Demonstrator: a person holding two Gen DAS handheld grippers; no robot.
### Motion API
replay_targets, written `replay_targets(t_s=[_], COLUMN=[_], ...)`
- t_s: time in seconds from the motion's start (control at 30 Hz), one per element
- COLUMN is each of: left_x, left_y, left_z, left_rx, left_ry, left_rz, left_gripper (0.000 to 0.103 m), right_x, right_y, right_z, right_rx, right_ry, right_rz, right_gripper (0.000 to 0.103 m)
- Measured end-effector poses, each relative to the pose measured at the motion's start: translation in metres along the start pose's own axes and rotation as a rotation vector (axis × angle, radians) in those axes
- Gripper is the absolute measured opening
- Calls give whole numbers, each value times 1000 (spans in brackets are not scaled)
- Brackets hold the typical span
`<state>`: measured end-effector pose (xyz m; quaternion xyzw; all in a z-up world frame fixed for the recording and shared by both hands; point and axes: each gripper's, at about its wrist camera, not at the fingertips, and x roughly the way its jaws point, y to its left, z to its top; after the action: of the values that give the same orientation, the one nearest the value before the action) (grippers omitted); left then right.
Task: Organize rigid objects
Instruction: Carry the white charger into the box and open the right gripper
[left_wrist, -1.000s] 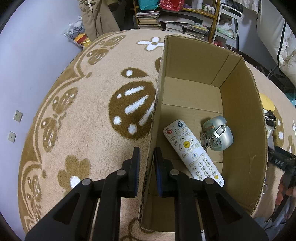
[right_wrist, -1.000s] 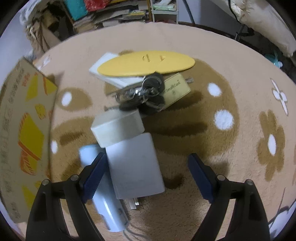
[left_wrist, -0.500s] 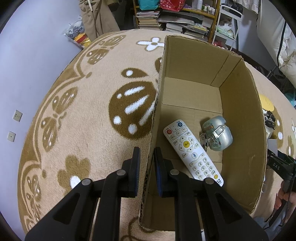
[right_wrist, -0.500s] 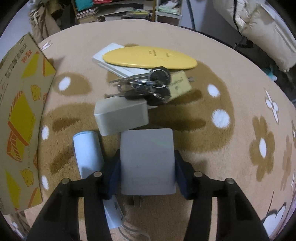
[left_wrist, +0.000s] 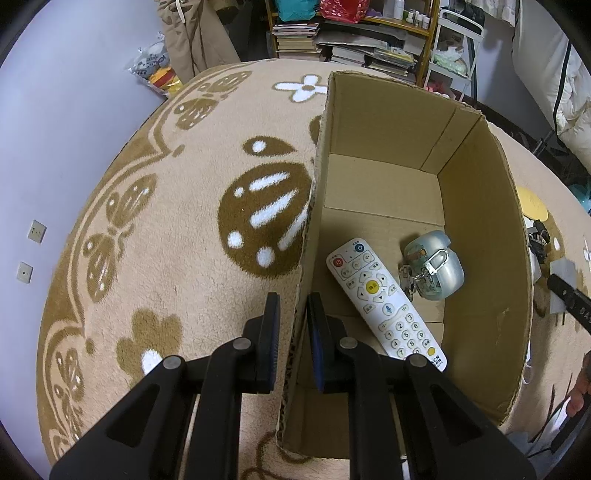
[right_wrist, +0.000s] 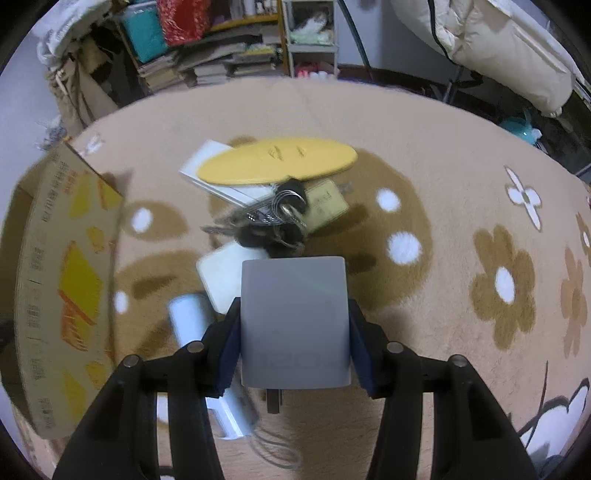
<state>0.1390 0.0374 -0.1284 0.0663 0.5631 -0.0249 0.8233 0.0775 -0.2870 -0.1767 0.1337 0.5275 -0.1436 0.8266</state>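
Grey charger block (right_wrist: 293, 321), a square plug adapter with prongs showing at its lower edge, sits clamped between the 2 blue pads of the right gripper (right_wrist: 293, 341), lifted clear of the patterned rug (right_wrist: 424, 147). The jaws have just been closing, with the block between them, and now press on its 2 sides. Under and behind it on the rug lie a white rounded case (right_wrist: 221, 273), a pale cylinder (right_wrist: 190, 319), a bunch of keys (right_wrist: 273, 221) with a tan tag, and a yellow oval piece (right_wrist: 277, 166) resting on a flat white box (right_wrist: 207, 170). The cardboard box (left_wrist: 480, 229) stands near the rug's left side in the right wrist view. The left gripper (left_wrist: 293, 332) is pinched together on the box's near-left wall, 1 pad outside and 1 inside. On the box floor lie a white remote (left_wrist: 384, 302) and, just beside it, a silvery pouch (left_wrist: 436, 271) with a clip.
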Motion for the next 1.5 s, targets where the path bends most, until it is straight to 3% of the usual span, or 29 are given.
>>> replay_targets(t_s=[0.4,0.63,0.93,1.17,1.5], left_x=[-2,-2,-4,-4,-4], left_y=[4,6,6,5,7], left_z=[-1,1,-1,-1,0], left_rx=[-19,-33,-36,-31,-39], left_ry=[3,11,10,5,3], left_rz=[-25,-28,-22,-21,-37], left_gripper=[14,14,14,14,15], right_x=[-55,-76,-71,-55,-39], right_y=[71,111,156,184,190], right_z=[28,30,31,29,32], right_rx=[-133,-184,-198,-239,-247], right_ry=[-138,-151,-141,-126,-118], right_rz=[116,205,373,381,353], right_gripper=[56,56,56,56,56])
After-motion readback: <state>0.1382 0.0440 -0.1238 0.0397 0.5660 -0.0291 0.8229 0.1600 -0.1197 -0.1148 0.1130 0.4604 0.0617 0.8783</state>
